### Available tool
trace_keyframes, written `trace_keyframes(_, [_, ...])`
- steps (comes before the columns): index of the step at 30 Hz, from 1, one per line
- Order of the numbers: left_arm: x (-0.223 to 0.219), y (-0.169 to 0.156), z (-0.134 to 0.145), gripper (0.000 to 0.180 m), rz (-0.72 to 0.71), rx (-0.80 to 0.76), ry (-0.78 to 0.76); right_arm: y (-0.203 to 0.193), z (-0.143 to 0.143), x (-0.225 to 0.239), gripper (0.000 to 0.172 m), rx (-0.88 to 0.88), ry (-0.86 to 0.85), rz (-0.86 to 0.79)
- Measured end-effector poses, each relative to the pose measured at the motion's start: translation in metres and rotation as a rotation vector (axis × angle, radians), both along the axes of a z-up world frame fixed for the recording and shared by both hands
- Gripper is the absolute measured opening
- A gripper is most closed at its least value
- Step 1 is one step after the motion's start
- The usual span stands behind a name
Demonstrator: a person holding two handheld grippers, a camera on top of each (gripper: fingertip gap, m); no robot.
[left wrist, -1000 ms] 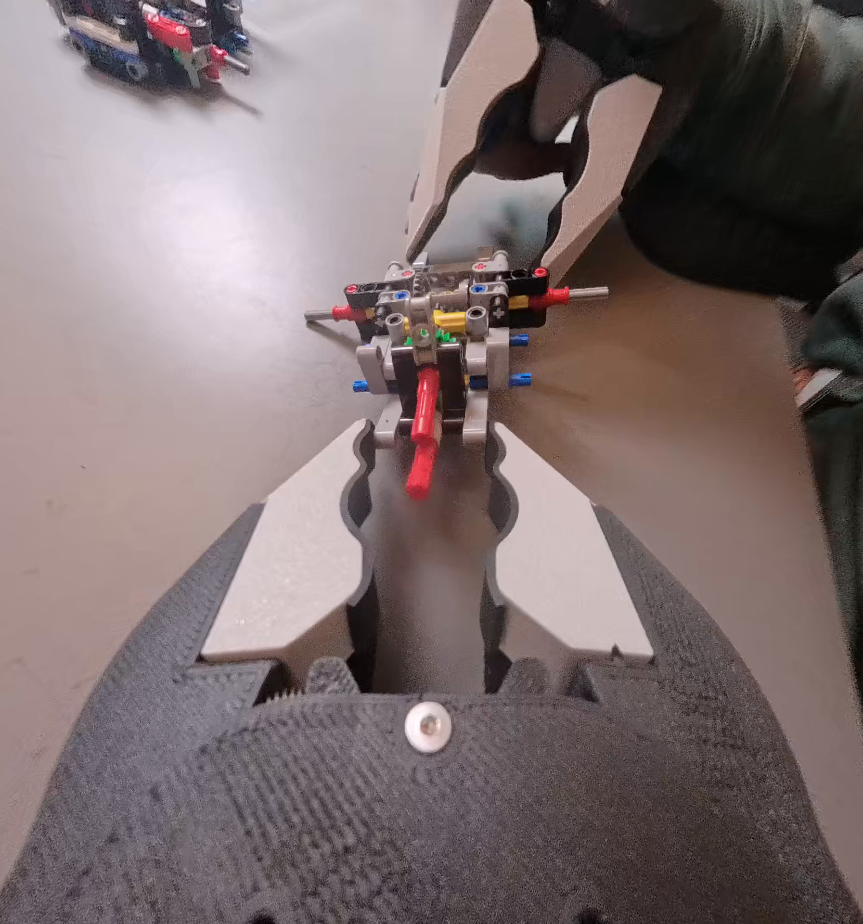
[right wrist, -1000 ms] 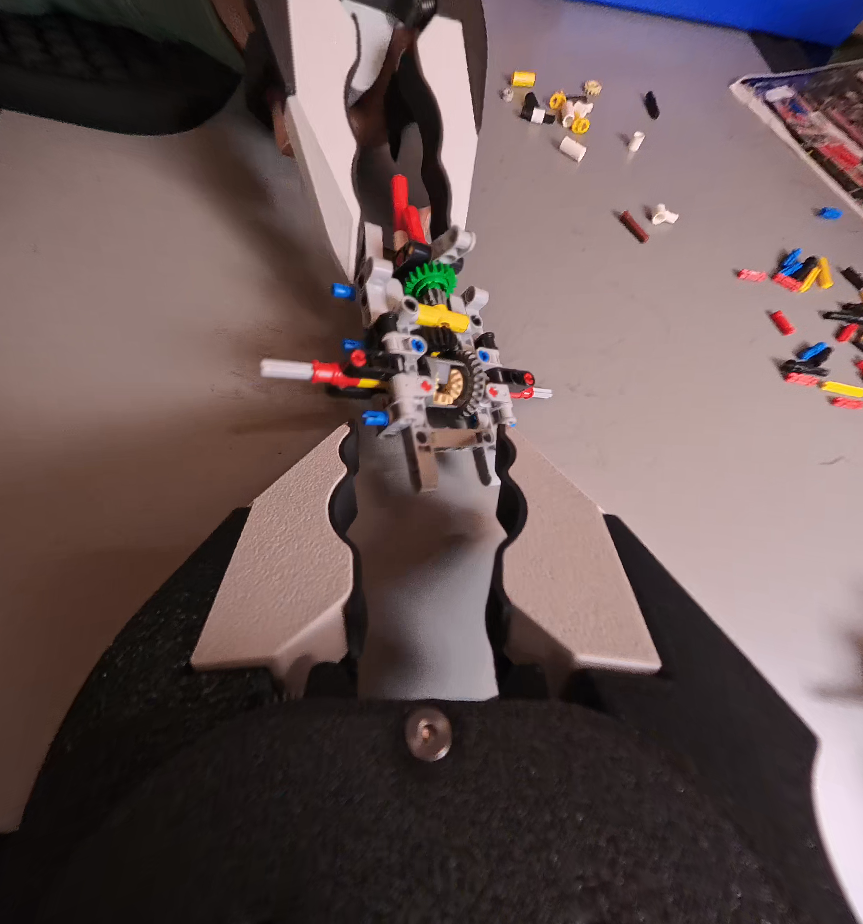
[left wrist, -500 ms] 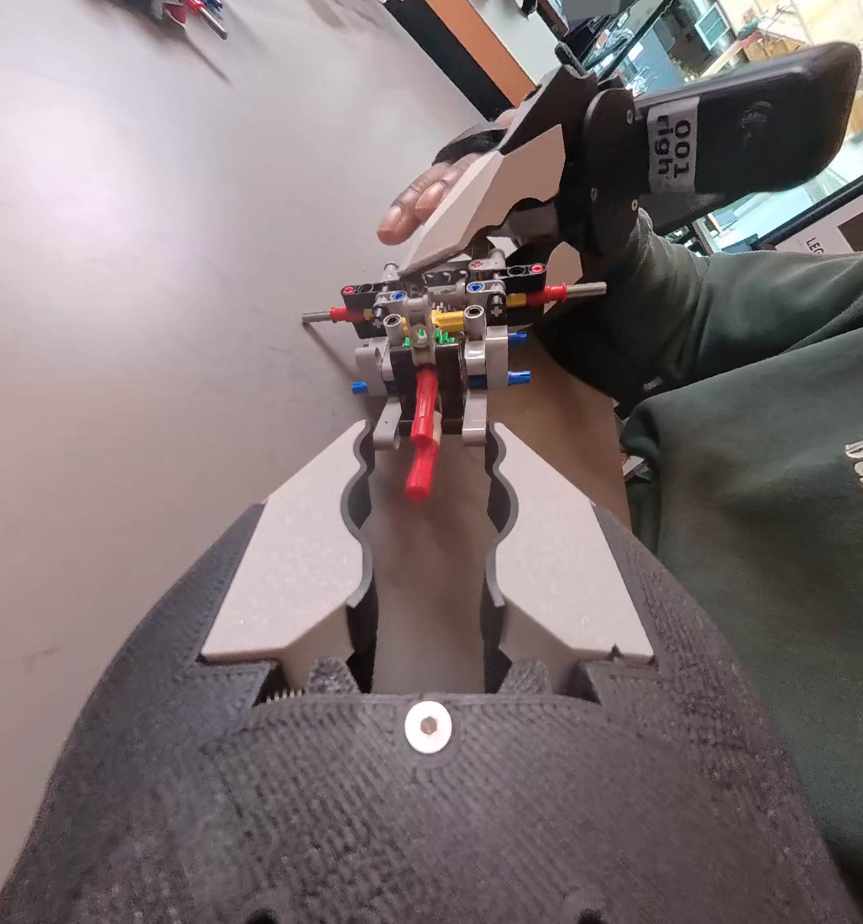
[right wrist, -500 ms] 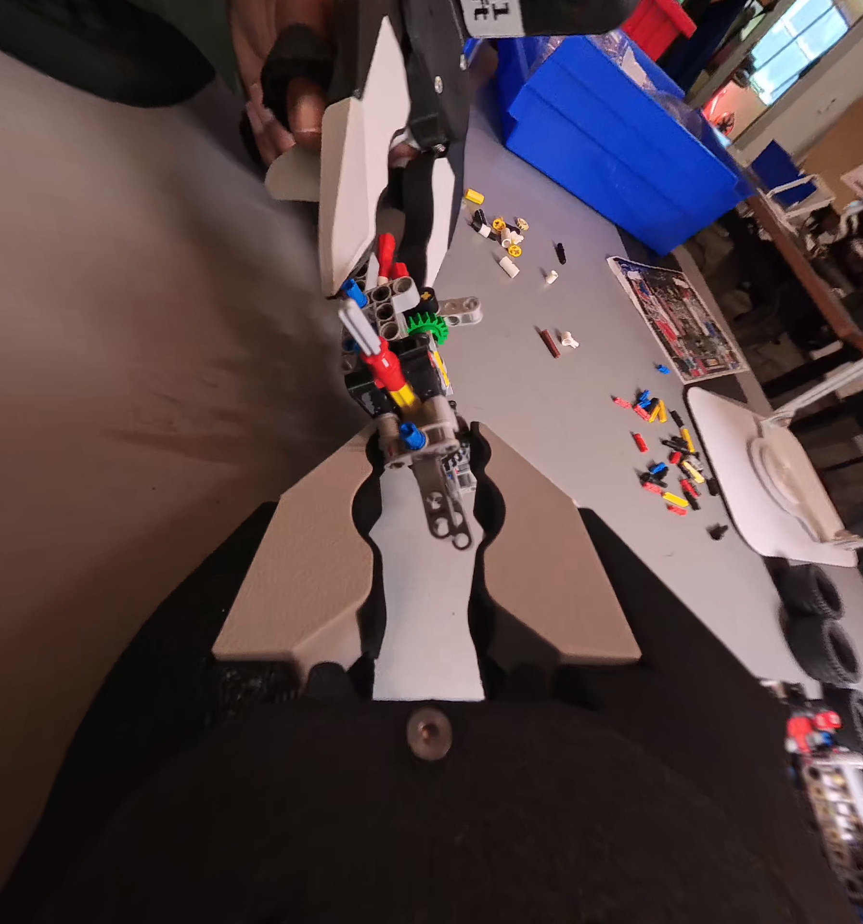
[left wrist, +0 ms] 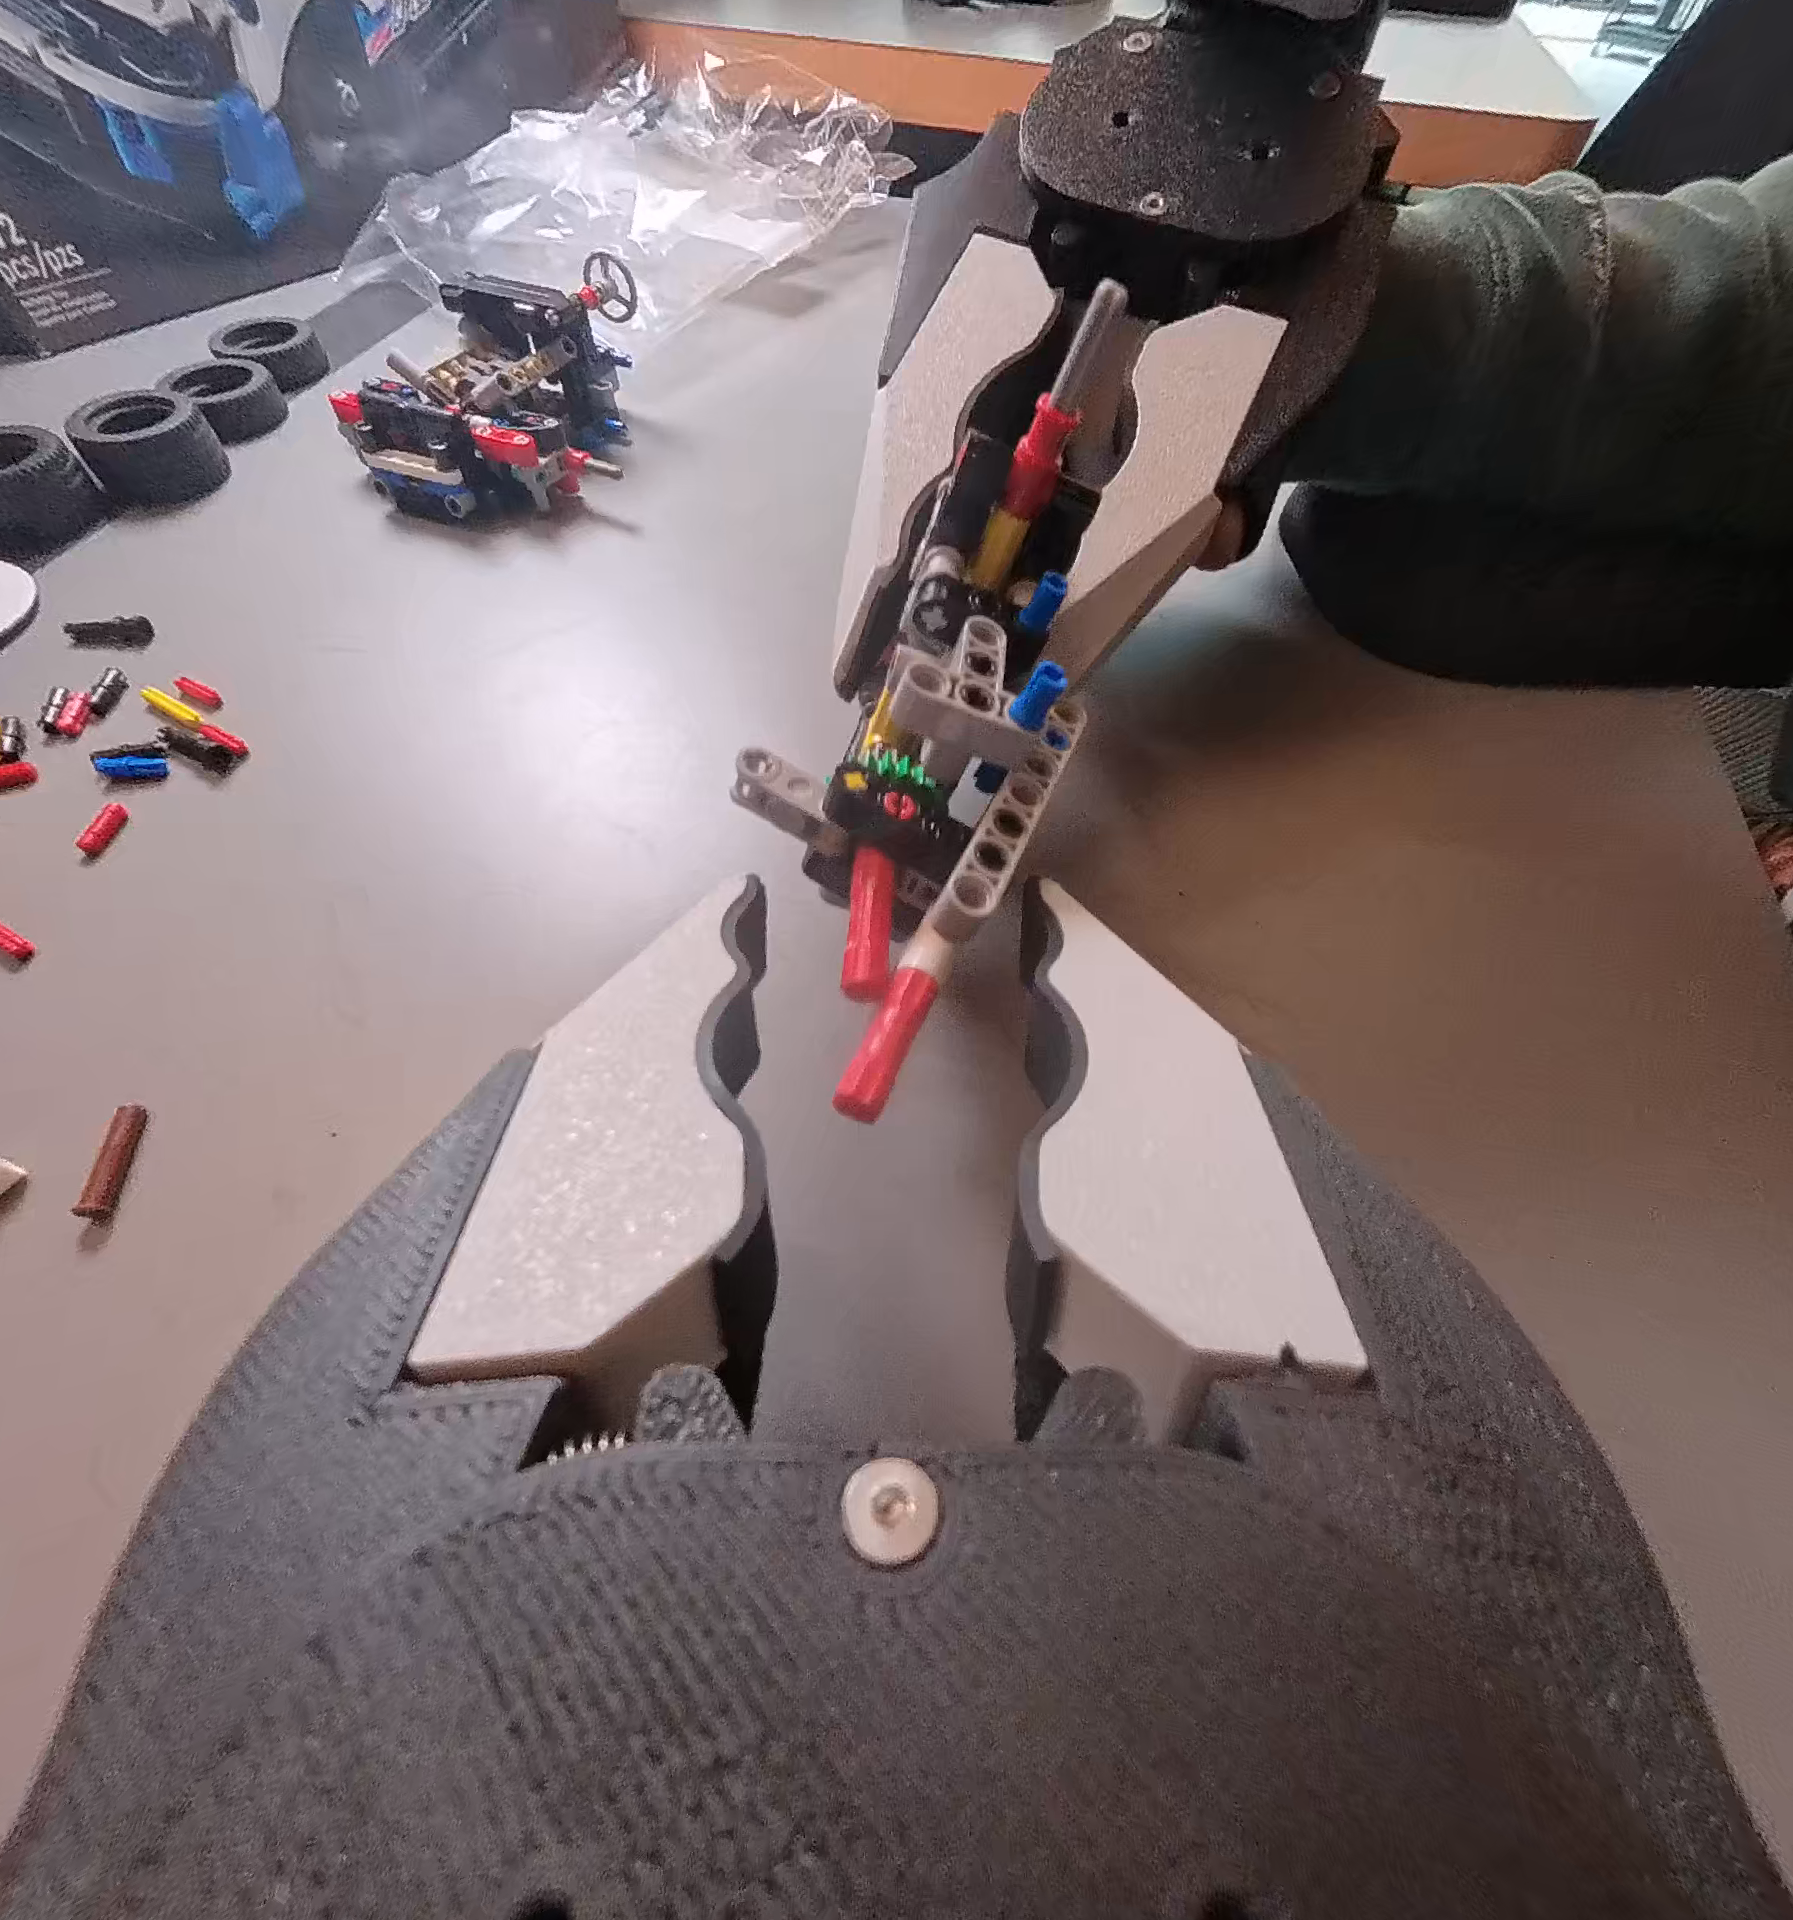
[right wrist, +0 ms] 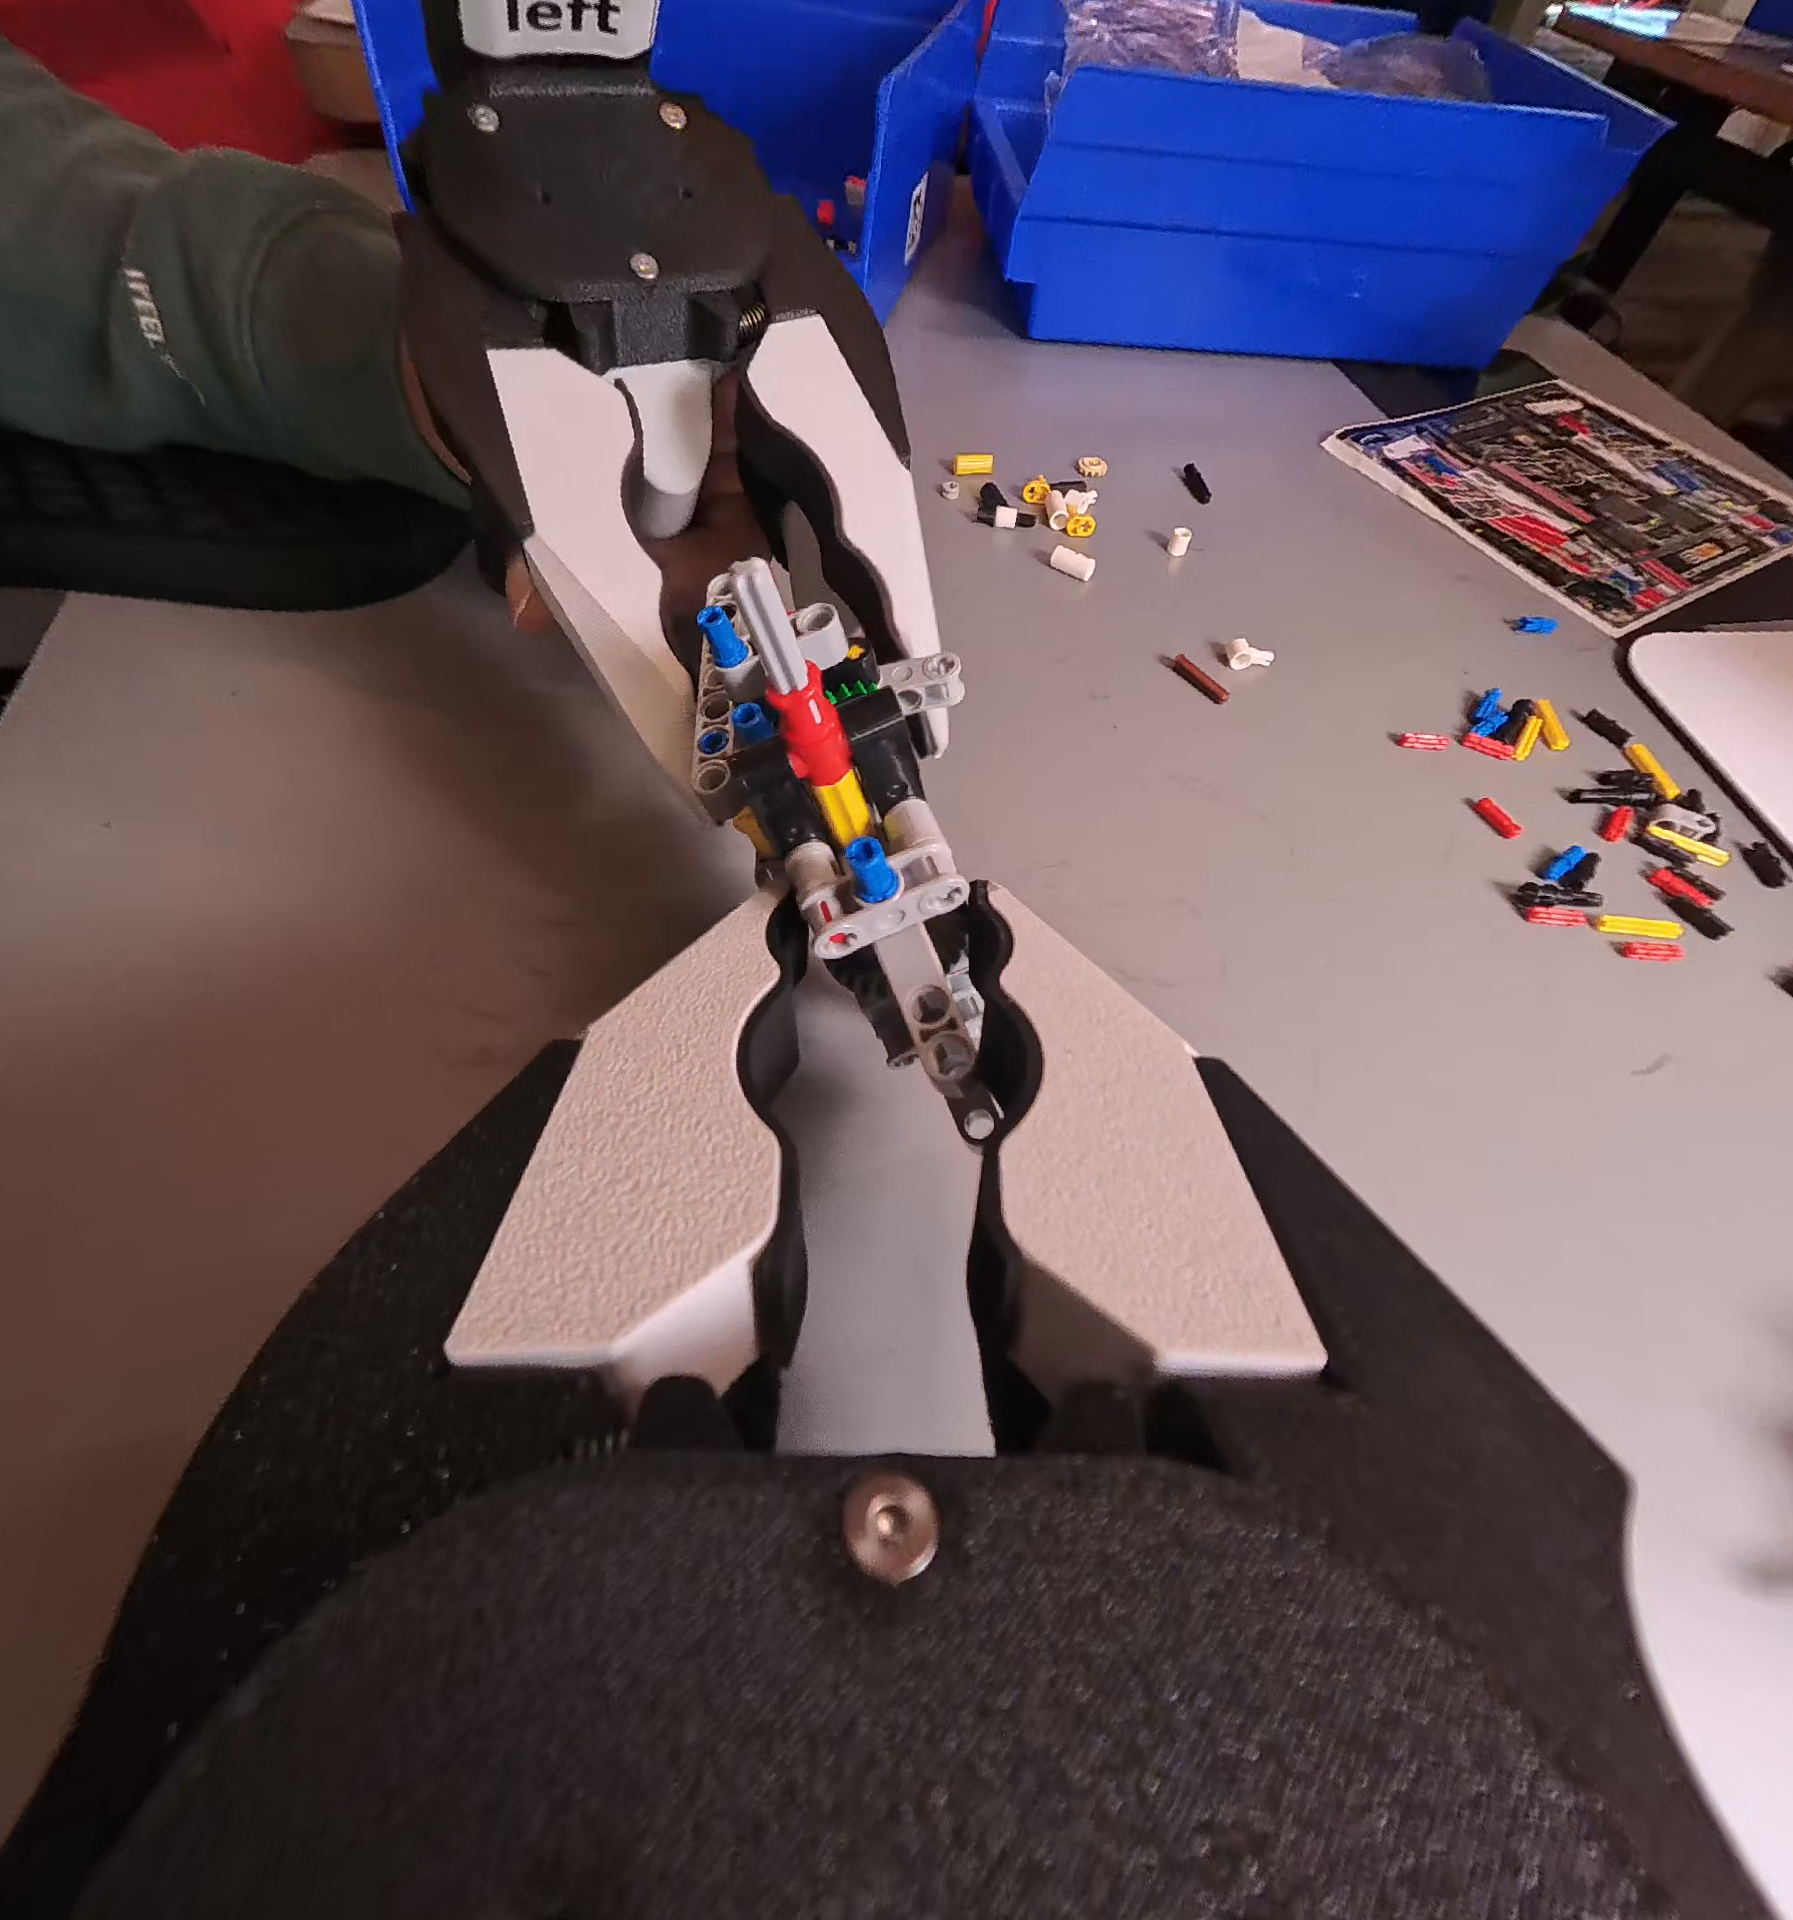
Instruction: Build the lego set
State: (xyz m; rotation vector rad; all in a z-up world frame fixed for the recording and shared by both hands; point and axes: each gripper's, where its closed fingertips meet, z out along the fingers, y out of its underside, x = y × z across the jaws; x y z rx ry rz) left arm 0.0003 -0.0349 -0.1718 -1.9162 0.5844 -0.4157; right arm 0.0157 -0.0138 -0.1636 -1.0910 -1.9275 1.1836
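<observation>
A small brick assembly (left wrist: pixel 933 748) of grey beams, black blocks, a green gear and red and yellow axles hangs above the grey table (left wrist: pixel 456 987). My right gripper (right wrist: pixel 881 899) is shut on its near end, the pads pressing a grey beam (right wrist: pixel 871 914). In the left wrist view my right gripper (left wrist: pixel 959 681) comes down from the top onto it. My left gripper (left wrist: pixel 897 899) is open. The two red axles (left wrist: pixel 876 997) poke between its fingers with a gap to each pad. In the right wrist view my left gripper (right wrist: pixel 830 779) flanks the assembly's far end.
A part-built black and blue chassis (left wrist: pixel 476 436), several tyres (left wrist: pixel 144 436), a box (left wrist: pixel 92 156) and a clear bag (left wrist: pixel 643 187) lie at the far left. Loose pins (right wrist: pixel 1598 821), a booklet (right wrist: pixel 1578 499), blue bins (right wrist: pixel 1287 208) and a white pad (right wrist: pixel 1765 727) lie right. Only a small space, under 4 cm, lies between the two pairs of fingers.
My right gripper closed onto the assembly. My left gripper then widened and let go of it. The assembly has turned and now hangs from the right gripper alone.
</observation>
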Motion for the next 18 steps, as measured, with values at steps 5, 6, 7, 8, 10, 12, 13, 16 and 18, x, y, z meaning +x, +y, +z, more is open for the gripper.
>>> trace_keyframes(5, [0.002,0.000,-0.002,0.044,0.007,0.030,0.043,-0.007,0.001,-0.002,0.028,0.109,0.000,-0.037])
trace_keyframes(6, [0.002,0.000,-0.001,0.043,0.007,0.033,0.031,-0.007,0.003,-0.002,0.027,0.119,0.004,-0.050])
trace_keyframes(7, [0.002,0.000,0.001,0.041,0.007,0.034,0.009,-0.009,0.007,-0.002,0.025,0.123,0.010,-0.055])
trace_keyframes(8, [0.002,0.000,0.003,0.040,0.008,0.034,-0.011,-0.011,0.010,-0.002,0.023,0.120,0.013,-0.060])
trace_keyframes(10, [0.000,0.001,0.004,0.039,0.014,0.044,-0.018,-0.015,0.014,-0.003,0.020,0.148,0.018,-0.071])
trace_keyframes(12, [0.000,0.001,0.005,0.039,0.016,0.057,-0.007,-0.015,0.016,-0.003,0.020,0.196,0.027,-0.081])
trace_keyframes(13, [0.000,0.002,0.005,0.039,0.016,0.058,-0.009,-0.015,0.016,-0.003,0.020,0.193,0.021,-0.082])
trace_keyframes(16, [0.001,0.003,0.004,0.038,0.016,0.053,-0.013,-0.014,0.015,-0.002,0.020,0.183,0.021,-0.084])
trace_keyframes(18, [0.001,0.004,0.004,0.038,0.026,0.048,-0.019,-0.013,0.014,-0.003,0.020,0.181,0.022,-0.093])
